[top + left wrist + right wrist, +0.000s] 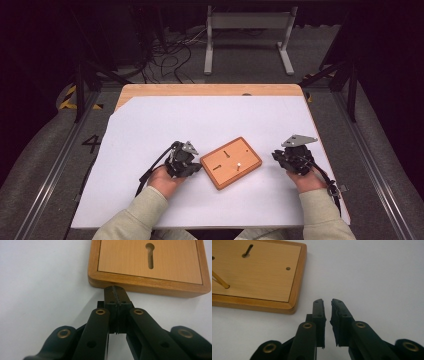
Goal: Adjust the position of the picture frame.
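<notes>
**White sheet, dark room, one wooden board**

Table: pale wood, covered by a white sheet with one far corner cut off. Grey floor, cables and a grey metal frame beyond; dark surround. Wooden board lies flat mid-sheet, between both hands. Left gripper: jaws pressed together, empty, tips at the board's edge. Right gripper: narrow gap, nothing between, just beside the board's corner.

A lab: dark curtains, loose floor cables (tangled), hazard tape.
</notes>
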